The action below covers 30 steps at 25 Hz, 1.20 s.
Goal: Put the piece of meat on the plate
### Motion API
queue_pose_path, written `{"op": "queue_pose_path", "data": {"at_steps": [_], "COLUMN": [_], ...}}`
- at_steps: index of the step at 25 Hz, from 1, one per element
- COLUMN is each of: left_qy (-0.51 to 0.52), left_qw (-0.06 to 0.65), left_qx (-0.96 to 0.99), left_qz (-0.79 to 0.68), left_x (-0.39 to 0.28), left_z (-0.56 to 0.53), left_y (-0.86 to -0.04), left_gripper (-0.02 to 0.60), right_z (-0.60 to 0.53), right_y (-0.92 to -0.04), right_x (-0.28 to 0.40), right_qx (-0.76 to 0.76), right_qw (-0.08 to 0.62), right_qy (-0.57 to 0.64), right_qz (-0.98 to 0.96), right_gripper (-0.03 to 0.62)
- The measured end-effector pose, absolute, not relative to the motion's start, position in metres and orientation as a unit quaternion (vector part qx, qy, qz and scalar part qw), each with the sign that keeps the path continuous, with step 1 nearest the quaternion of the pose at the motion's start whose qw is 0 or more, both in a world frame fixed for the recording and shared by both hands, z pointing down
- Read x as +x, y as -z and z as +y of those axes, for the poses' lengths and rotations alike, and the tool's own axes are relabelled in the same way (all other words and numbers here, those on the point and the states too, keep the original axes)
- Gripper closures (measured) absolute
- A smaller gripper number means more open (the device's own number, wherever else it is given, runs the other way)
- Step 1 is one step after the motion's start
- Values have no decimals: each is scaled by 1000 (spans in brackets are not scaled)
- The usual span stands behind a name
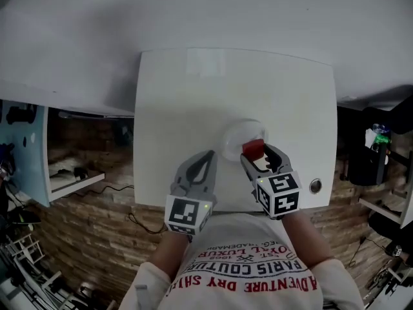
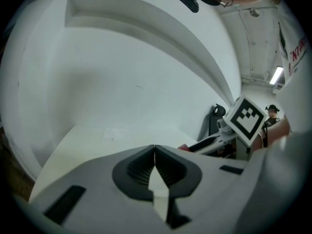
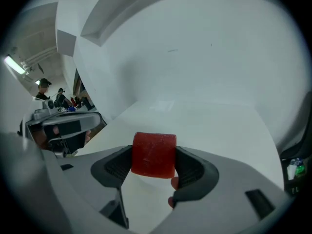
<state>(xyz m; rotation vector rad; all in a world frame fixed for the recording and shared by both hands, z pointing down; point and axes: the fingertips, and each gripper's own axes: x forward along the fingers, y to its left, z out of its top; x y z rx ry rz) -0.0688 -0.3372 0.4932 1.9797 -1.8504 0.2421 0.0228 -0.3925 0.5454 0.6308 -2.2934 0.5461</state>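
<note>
A: Starting with the right gripper (image 1: pixel 258 155): holding anything?
B: Gripping the piece of meat (image 3: pixel 154 154), a red block. Squeezing it from both sides between the dark ribbed pads (image 3: pixel 114 167), opening only as wide as the block itself.
A: And hanging where, exactly?
B: Hovering at the near right edge of the plate (image 1: pixel 233 133), going by the head view. Touching the plate or not: failing to tell from any view.
A: Sitting where, that plate?
B: Resting on the white table (image 1: pixel 174 95), toward its near edge, just ahead of both tools.
A: Moving on to the left gripper (image 2: pixel 154 147).
B: Pressing tip against tip, clamping nothing at all. Pointing forward over the table, ending just beside the plate's left rim and apart from the meat.
A: Lying side by side, then?
B: Sitting near each other, yes, angling inward toward the plate, each showing a black-and-white marker cube (image 1: pixel 279 194) at its rear end.
A: Seeing anything of the person?
B: Glimpsing only a white shirt (image 1: pixel 245 263) with red print at the bottom of the head view.
</note>
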Motion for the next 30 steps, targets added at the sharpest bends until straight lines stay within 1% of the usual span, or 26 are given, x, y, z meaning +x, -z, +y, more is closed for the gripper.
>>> {"op": "queue_pose_path", "data": {"at_steps": [4, 12, 19, 30], "left_qy": [-92, -87, -82, -78], "left_qw": [226, 237, 239, 247], "left_qx": [693, 671, 670, 671], "left_qz": [-679, -697, -699, -695], "left_x": [-69, -77, -76, -76], "left_z": [-328, -320, -322, -326], "left_y": [-511, -522, -522, -525], "left_gripper": [575, 575, 575, 575], "right_z": [-392, -397, -402, -405], "right_y": [-579, -620, -640, -645], "right_x": [12, -3, -1, -8], "right_qx": [217, 193, 191, 199], "right_qw": [379, 449, 468, 462], "right_qy": [-212, -146, -158, -169], "right_qz": [-874, -860, -848, -847], "right_gripper": [313, 313, 313, 313]}}
